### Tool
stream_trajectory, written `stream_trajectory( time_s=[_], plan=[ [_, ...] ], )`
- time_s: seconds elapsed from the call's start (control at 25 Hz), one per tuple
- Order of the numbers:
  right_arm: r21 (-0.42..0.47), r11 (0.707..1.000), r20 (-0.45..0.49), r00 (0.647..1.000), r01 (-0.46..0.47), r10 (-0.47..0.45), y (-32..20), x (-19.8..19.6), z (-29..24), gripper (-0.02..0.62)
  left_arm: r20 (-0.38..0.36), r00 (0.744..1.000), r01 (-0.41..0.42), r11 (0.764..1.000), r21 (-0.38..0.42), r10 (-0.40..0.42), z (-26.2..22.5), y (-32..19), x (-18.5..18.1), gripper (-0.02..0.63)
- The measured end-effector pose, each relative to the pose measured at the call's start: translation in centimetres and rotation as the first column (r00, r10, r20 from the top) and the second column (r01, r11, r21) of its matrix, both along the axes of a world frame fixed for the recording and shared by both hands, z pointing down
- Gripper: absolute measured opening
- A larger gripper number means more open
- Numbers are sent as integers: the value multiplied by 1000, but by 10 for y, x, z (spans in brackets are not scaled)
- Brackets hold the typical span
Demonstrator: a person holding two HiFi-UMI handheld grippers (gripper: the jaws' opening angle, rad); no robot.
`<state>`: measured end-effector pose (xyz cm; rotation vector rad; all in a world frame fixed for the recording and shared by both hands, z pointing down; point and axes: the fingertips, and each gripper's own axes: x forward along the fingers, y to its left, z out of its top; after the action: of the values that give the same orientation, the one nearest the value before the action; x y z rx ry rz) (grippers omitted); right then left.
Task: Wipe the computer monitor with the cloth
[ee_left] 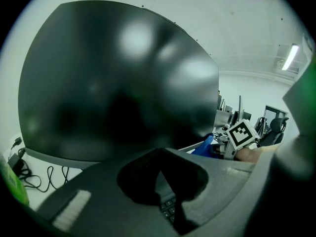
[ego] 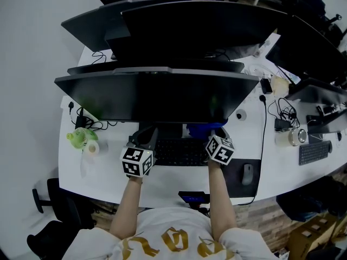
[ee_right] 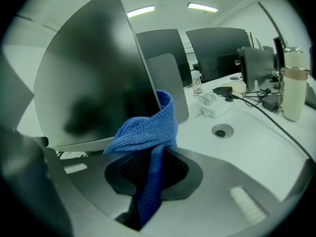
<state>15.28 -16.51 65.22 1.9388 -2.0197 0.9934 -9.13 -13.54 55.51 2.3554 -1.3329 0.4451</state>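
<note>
Gripping: right gripper (ee_right: pixel 145 214) clamped on blue terry cloth (ee_right: pixel 148 127)
Cloth: up by btm edge of wide black computer monitor (ego: pixel 162 93)
Left gripper (ee_left: pixel 165 204): jaws together, nothing btwn, nr black keyboard (ego: pixel 181 151)

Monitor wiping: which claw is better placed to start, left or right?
Right. The right claw is shut on the cloth, with the monitor just ahead of it. The left claw holds nothing.
</note>
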Motion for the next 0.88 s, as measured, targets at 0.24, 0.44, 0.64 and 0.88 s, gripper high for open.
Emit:
stream_trajectory(
  time_s=[0.24, 0.44, 0.64, 0.88],
  plan=[
    [-12, 1000, 8, 1000, 27, -26, 0, -13, 3, 77, -5, 1000, 0, 1000, -5, 0, 2, 0, -8, 0],
    [2, 992, -22, 992, 124, -124, -2, -48, 1, 78, -5, 1000, -3, 1000, -7, 3, 3, 2, -13, 0],
    [17, 989, -42, 988, 148, -147, -4, -72, -2, 78, -7, 1000, 25, 1000, -3, -25, 0, 1, -33, 0],
    [23, 984, -42, 984, 175, -174, -4, -97, -4, 78, -16, 998, 54, 998, -13, -54, 5, 2, -53, 0]
  ],
)
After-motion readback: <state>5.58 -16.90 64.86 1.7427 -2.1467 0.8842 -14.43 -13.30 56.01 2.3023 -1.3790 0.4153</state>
